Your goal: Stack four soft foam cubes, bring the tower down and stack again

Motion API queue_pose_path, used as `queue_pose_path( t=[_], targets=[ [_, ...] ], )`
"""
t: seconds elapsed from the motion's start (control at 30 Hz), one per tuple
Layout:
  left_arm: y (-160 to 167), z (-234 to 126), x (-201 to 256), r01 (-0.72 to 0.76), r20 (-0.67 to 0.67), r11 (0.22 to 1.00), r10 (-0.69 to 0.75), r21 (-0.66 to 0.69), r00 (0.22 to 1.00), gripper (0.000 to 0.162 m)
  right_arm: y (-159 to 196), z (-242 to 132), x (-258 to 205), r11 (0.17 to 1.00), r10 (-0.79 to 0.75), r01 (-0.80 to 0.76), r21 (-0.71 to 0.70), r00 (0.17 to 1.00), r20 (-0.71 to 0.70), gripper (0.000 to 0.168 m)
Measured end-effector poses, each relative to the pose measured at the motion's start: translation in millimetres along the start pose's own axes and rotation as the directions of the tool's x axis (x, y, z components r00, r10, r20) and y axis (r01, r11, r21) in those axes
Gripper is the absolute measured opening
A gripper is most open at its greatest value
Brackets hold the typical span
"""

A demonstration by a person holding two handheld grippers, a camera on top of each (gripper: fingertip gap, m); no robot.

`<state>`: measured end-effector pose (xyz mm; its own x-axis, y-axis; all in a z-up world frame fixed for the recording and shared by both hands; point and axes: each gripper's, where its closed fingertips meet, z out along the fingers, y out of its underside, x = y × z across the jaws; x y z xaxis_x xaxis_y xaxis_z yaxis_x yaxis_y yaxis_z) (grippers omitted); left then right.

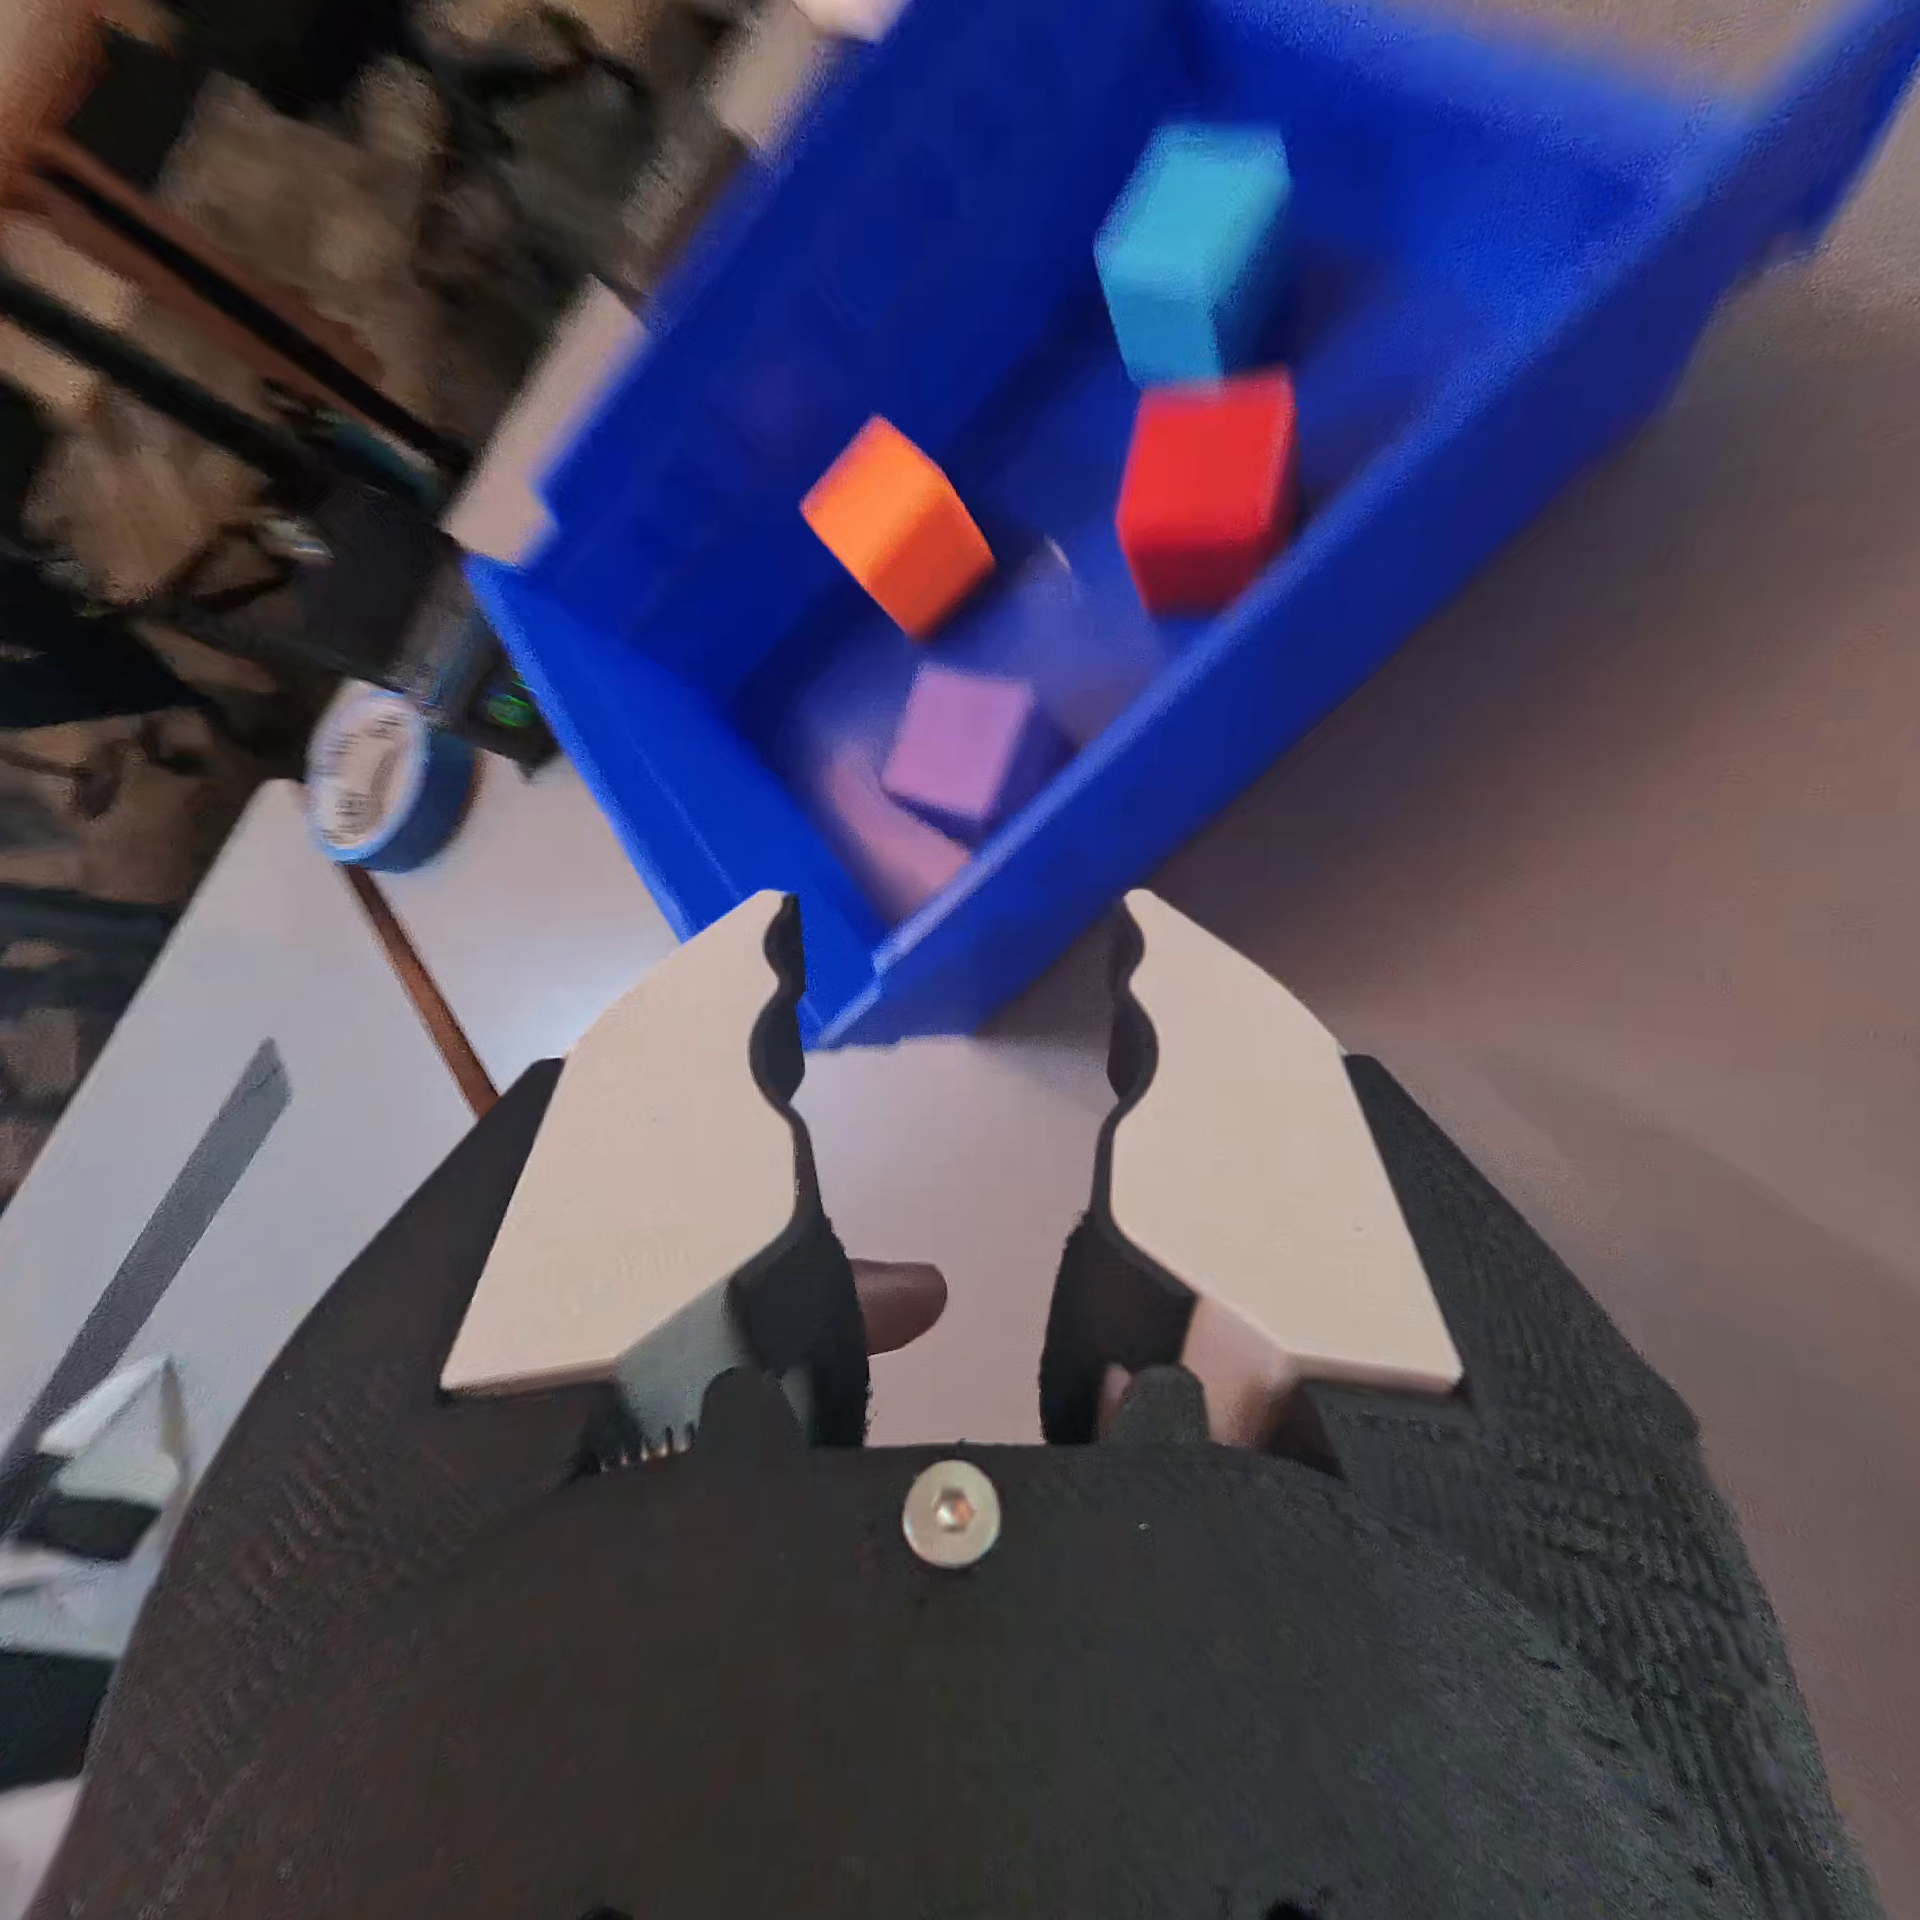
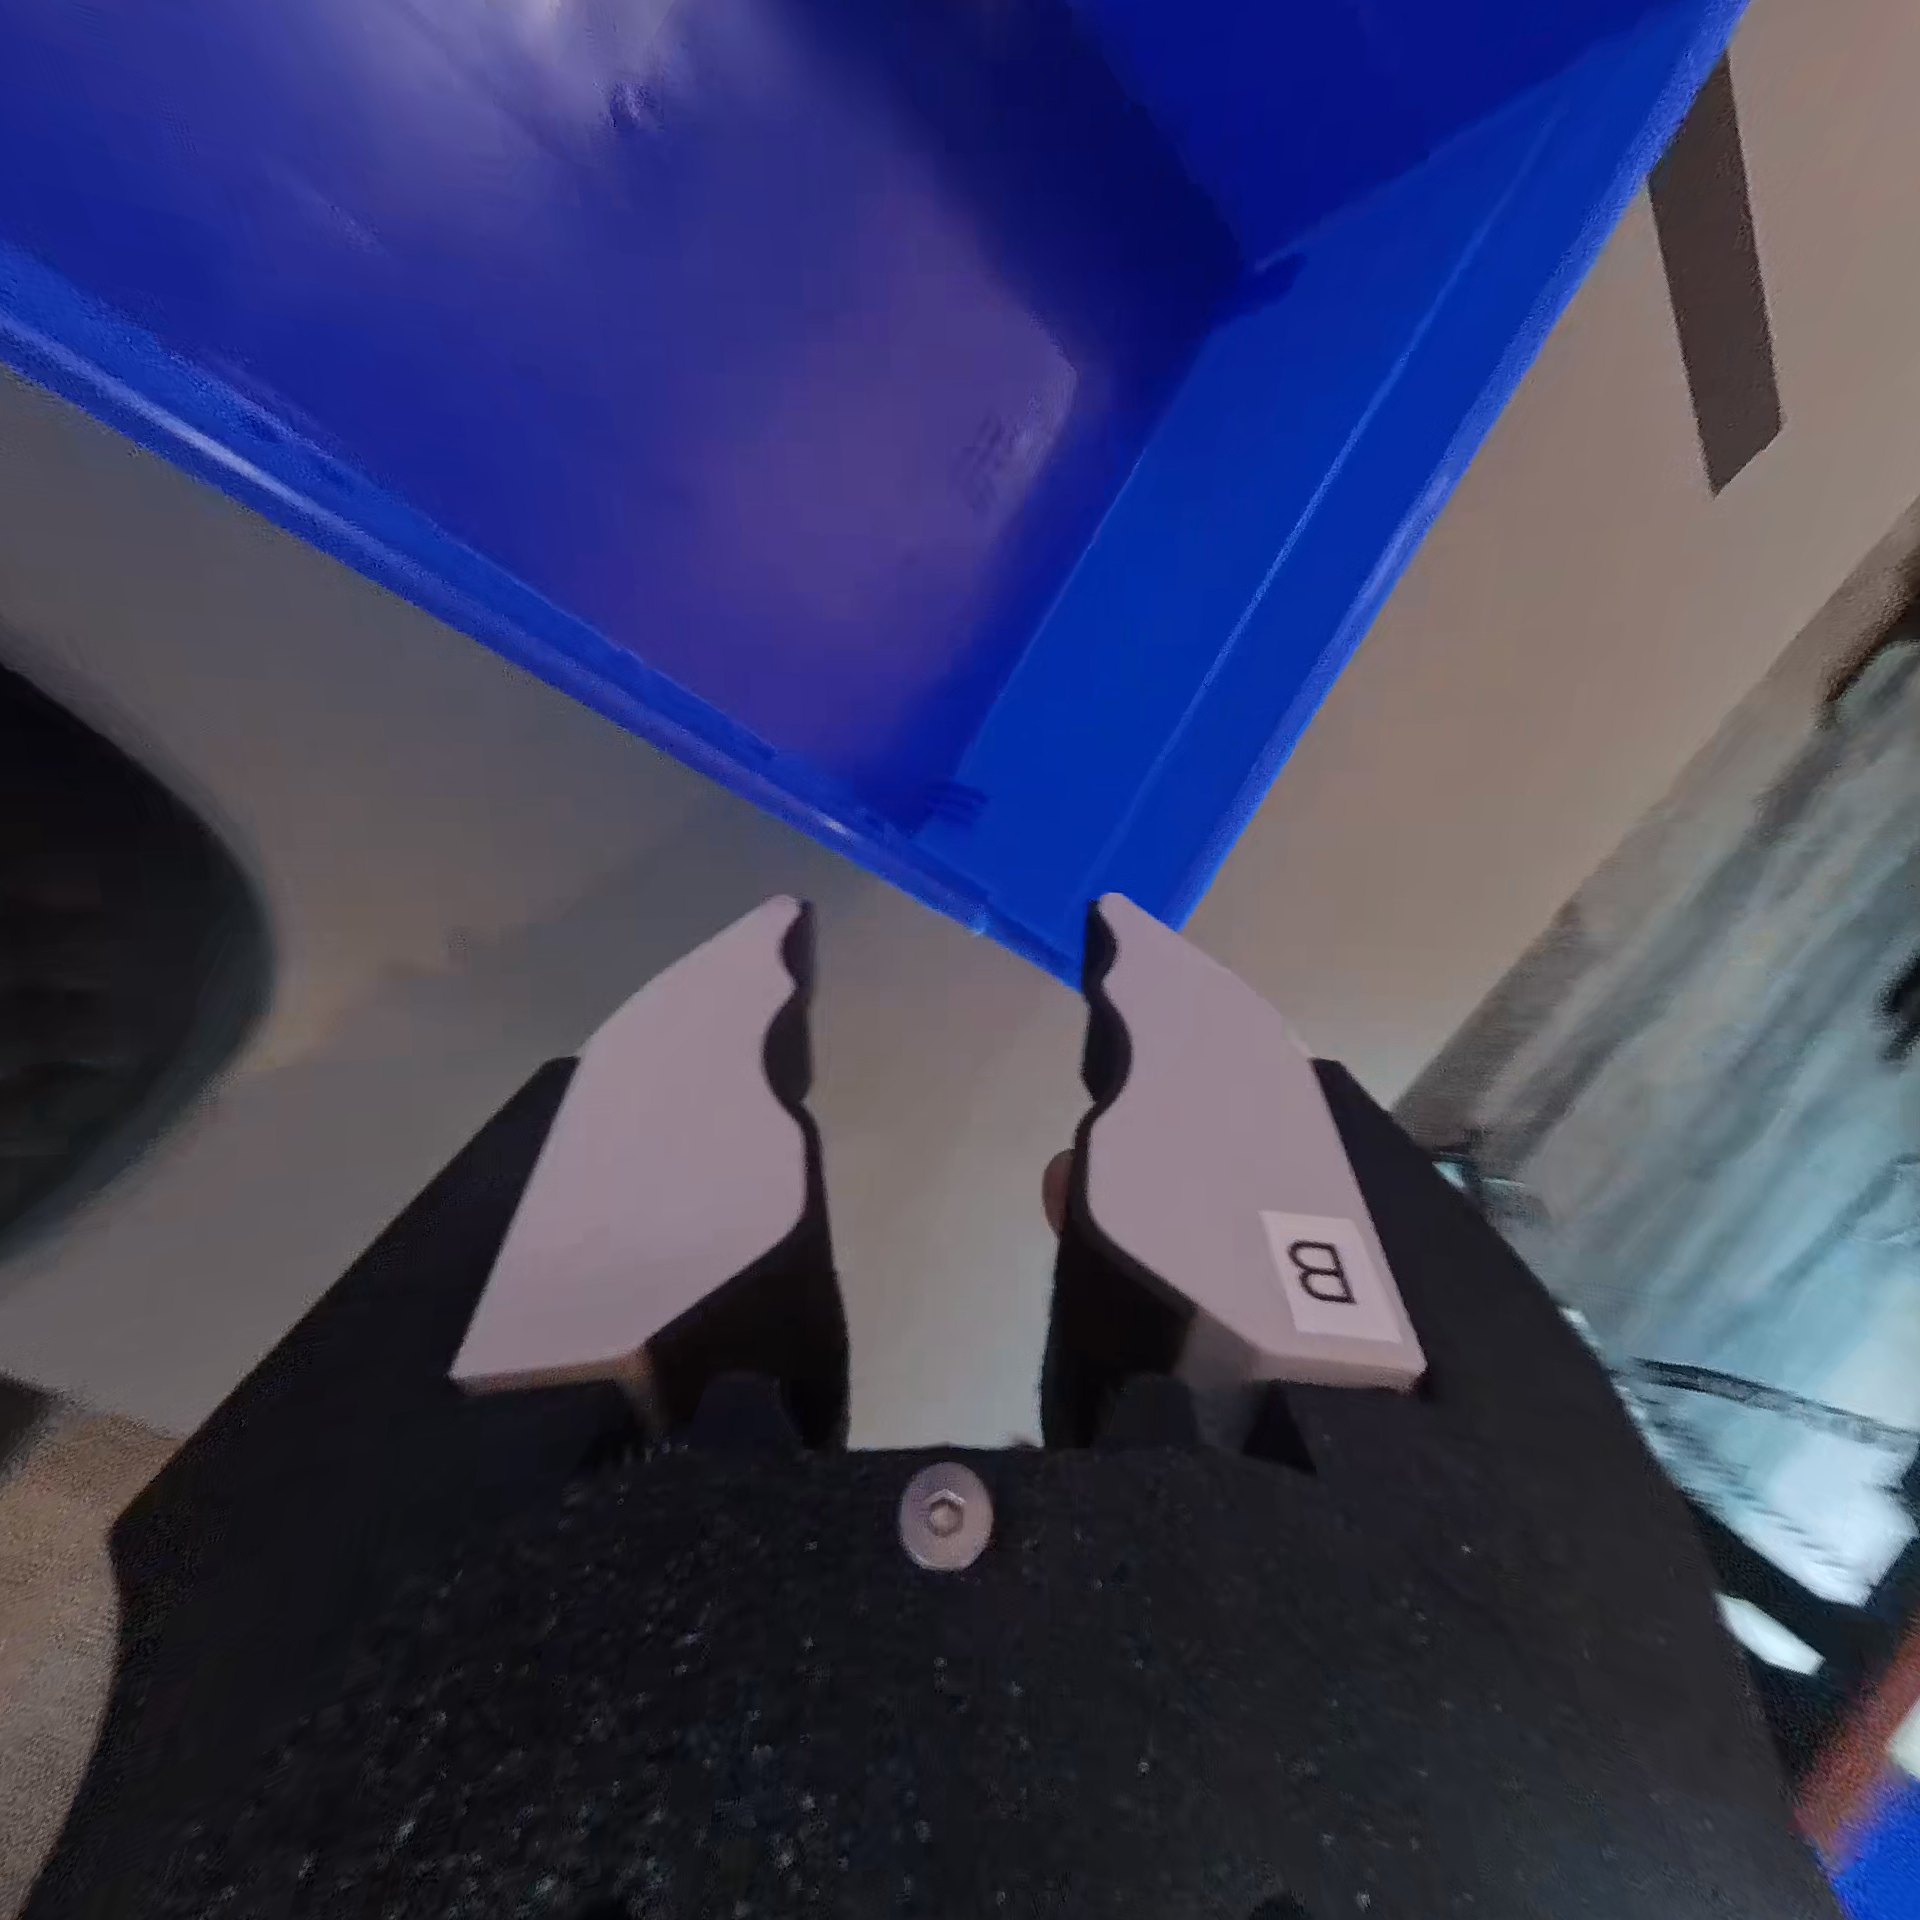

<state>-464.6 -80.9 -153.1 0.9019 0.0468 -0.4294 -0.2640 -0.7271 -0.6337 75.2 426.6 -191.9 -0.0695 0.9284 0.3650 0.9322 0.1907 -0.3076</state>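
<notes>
Both your tools are empty: the left gripper (image 1: 961,914) has its jaws spread with only table showing between them, and the right gripper (image 2: 945,914) is parted the same way, holding nothing. Take the blue bin (image 1: 665,800) as your landmark, since all four cubes lie loose inside it, unstacked. The purple cube (image 1: 961,753) sits in the bin's corner nearest your left gripper, the orange cube (image 1: 894,525) is toward the bin's middle and turned at an angle, the red cube (image 1: 1205,488) rests close to the bin's side wall, and the light blue cube (image 1: 1190,249) lies just beyond the red one, deeper into the bin; whether those two touch is hard to tell through the blur. From the right wrist view you see only a bare corner of the bin (image 2: 1143,644) just ahead of the fingertips, with no cubes. Expect these foam pieces to weigh almost nothing and to squash under pressure, so close only until the faces begin to give. Take each one across two opposite flat faces, midway up, not by corners or edges. The purple and red cubes may leave little room for a finger against the wall, so you may find the orange one easiest to approach. A roll of blue tape (image 1: 379,774) lies outside the bin, near its corner.
</notes>
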Motion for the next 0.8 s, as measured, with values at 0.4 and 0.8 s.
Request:
queue_pose_path(
  t=[0.4, 0.8],
  targets=[
    [-200, 67, 101, 0.264, -0.015, 0.964, -0.263, 0.025, 0.965, 0.059, -246, -40, -112, 0.861, 0.163, -0.259, 0.437, 0.956, 0.246, 0.086],
    [-140, 173, 125, 0.125, -0.087, 0.850, -0.196, -0.512, 0.977, 0.060, -218, 73, -182, 0.990, 0.088, -0.059, -0.124, 0.966, 0.245, 0.083]
  ],
)
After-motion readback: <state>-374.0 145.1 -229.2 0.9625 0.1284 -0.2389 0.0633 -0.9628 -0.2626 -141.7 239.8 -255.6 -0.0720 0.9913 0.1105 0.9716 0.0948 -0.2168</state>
